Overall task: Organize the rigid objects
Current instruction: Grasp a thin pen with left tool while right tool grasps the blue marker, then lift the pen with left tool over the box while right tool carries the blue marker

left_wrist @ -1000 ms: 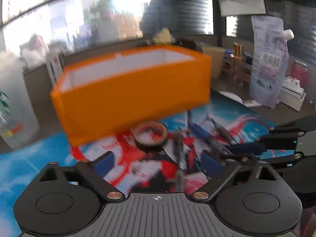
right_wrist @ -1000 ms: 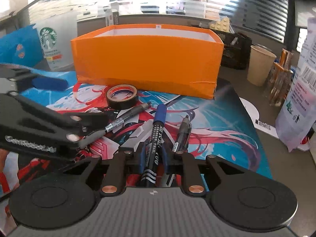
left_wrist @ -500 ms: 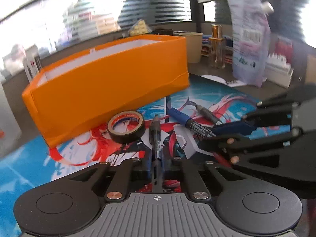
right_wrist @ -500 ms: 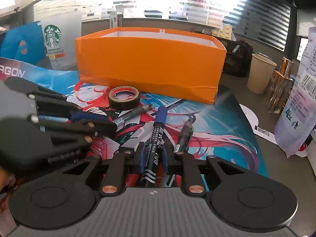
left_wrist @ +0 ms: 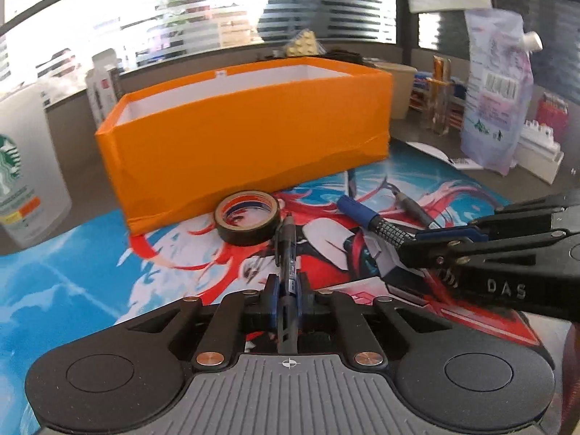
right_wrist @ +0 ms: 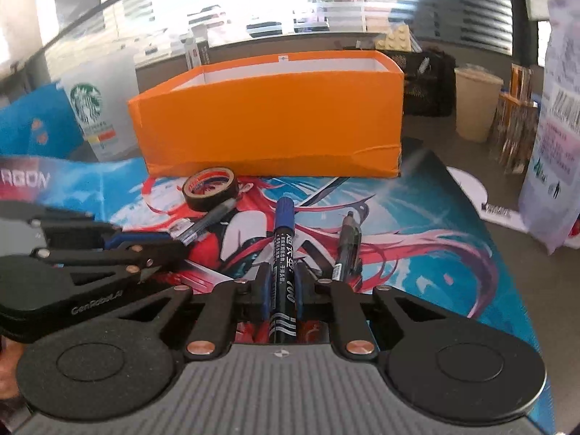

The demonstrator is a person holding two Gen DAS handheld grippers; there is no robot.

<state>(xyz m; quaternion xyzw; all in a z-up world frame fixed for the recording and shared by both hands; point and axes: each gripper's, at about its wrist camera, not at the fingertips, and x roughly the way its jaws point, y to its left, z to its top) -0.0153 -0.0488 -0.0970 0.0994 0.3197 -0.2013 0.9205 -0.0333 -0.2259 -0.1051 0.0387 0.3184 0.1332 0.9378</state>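
My left gripper (left_wrist: 287, 286) is shut on a dark pen (left_wrist: 288, 253) that points toward a black tape roll (left_wrist: 247, 218). My right gripper (right_wrist: 282, 281) is shut on a blue-capped marker (right_wrist: 282, 250). Another black pen (right_wrist: 346, 246) lies on the mat just right of it. The open orange box (right_wrist: 275, 123) stands behind the tape roll (right_wrist: 211, 188) in both views (left_wrist: 250, 137). In the left wrist view the right gripper (left_wrist: 409, 250) comes in from the right with the marker (left_wrist: 369, 219). In the right wrist view the left gripper (right_wrist: 177, 244) holds its pen (right_wrist: 204, 223).
A colourful printed mat (right_wrist: 417, 224) covers the desk. A Starbucks cup (right_wrist: 96, 108) stands left of the box. A paper cup (right_wrist: 475, 103), a purple pouch (left_wrist: 496, 94) and small bottles (left_wrist: 440, 98) stand at the right and back.
My left gripper went from open above the desk to shut on the dark pen. The right gripper stays shut on the marker and both views have shifted slightly.
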